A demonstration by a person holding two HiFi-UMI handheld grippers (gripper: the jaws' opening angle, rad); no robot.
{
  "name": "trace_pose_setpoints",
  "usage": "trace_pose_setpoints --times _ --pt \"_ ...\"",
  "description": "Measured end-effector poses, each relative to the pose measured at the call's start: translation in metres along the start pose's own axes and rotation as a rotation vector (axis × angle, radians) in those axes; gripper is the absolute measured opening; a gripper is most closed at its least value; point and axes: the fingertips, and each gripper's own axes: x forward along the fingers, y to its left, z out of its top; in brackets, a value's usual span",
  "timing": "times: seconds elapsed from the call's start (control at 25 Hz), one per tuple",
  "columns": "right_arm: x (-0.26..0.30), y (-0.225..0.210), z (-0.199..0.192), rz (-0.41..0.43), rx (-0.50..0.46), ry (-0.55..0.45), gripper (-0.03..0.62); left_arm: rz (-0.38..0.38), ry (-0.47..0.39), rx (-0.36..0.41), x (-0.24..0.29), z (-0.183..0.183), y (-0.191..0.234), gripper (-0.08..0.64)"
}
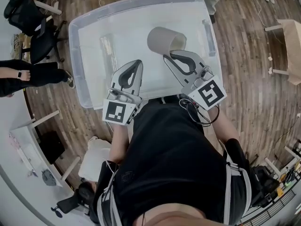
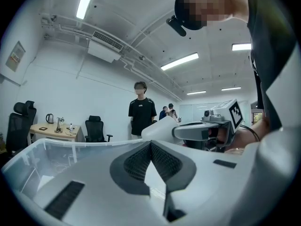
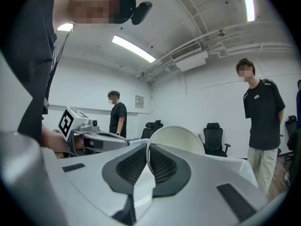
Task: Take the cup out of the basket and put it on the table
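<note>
A pale grey cup [image 1: 162,39] hangs tipped on its side over the clear plastic bin [image 1: 89,36]. My right gripper [image 1: 170,55] is shut on the cup's rim, and the right gripper view shows the thin rim pinched between the ribbed pads [image 3: 162,166], with the cup [image 3: 181,136] just beyond. My left gripper [image 1: 137,63] is over the bin's near side, to the left of the cup. Its jaws are shut with nothing between them. In the left gripper view the cup [image 2: 159,129] and the right gripper [image 2: 190,132] show ahead to the right.
The bin stands on a wooden floor [image 1: 254,79]. Black office chairs [image 1: 33,27] and a person's arm [image 1: 19,74] are at the left. A white desk [image 1: 33,145] is at the lower left and a wooden table [image 1: 291,46] at the right. People [image 3: 263,117] stand beyond the bin.
</note>
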Motion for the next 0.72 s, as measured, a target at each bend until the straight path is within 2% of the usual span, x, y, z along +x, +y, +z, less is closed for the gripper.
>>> trace_pose_setpoints --times 0.36,0.72 --pt "-0.044 0.003 -0.008 0.003 0.04 -0.058 0.035 -0.008 -0.003 0.009 0.009 0.004 -0.032 0.018" --pt "-0.069 -0.008 -0.013 0.047 0.043 -0.059 0.035 0.041 -0.002 -0.029 0.015 0.002 -0.071 0.018"
